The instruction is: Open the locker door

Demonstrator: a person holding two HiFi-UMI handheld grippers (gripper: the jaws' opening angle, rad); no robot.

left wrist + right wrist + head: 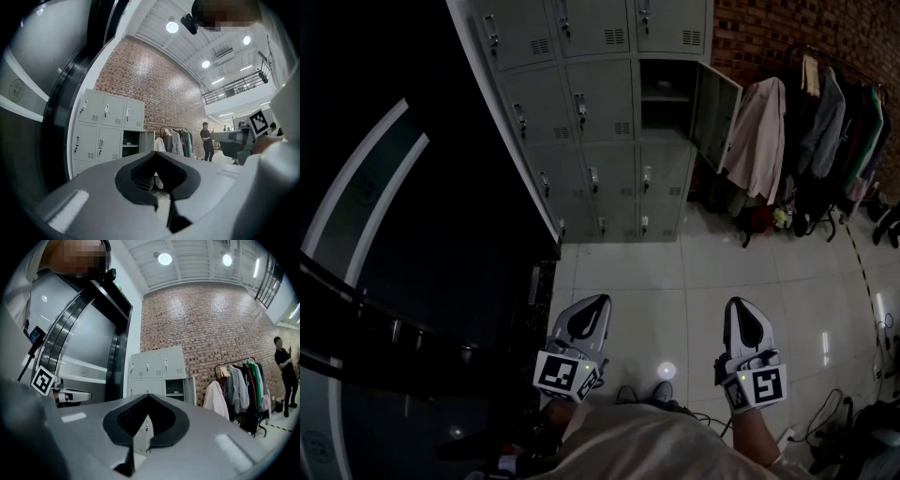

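1. Head view. The grey locker bank (pixel 581 122) stands at 12 o'clock on the tiled floor (pixel 675 281). One locker door (pixel 715 111), right column, hangs open toward 1 o'clock. Its compartment (pixel 666 94) is dark inside. The other doors in view sit flush.
2. Head view. A clothes rack (pixel 830 122) with hanging coats is at 2 o'clock, against the brick wall (pixel 769 37).
3. Head view. The left gripper (pixel 589 311) is at 7 o'clock and the right gripper (pixel 739 311) at 5 o'clock. Both are low in frame, well apart from the lockers and touching nothing.
4. Left gripper view. The left gripper (pixel 156 153) has its jaws closed tip to tip, with nothing clamped. The locker bank (pixel 105 129) is at 10 o'clock, and the open locker door (pixel 148 140) is just above the jaw tips. The clothes rack (pixel 177 140) is beside it toward 1 o'clock. A person (pixel 206 140) stands at 2 o'clock. The right gripper's marker cube (pixel 259 122) is at 3 o'clock.
5. Right gripper view. The right gripper (pixel 147 395) has its jaws fully together and empty. The locker bank (pixel 157 369) is at 12 o'clock, with the open locker door (pixel 191 389) at its right edge. The clothes rack (pixel 241 385) is at 3 o'clock. The left gripper (pixel 70 396) is at 9 o'clock.
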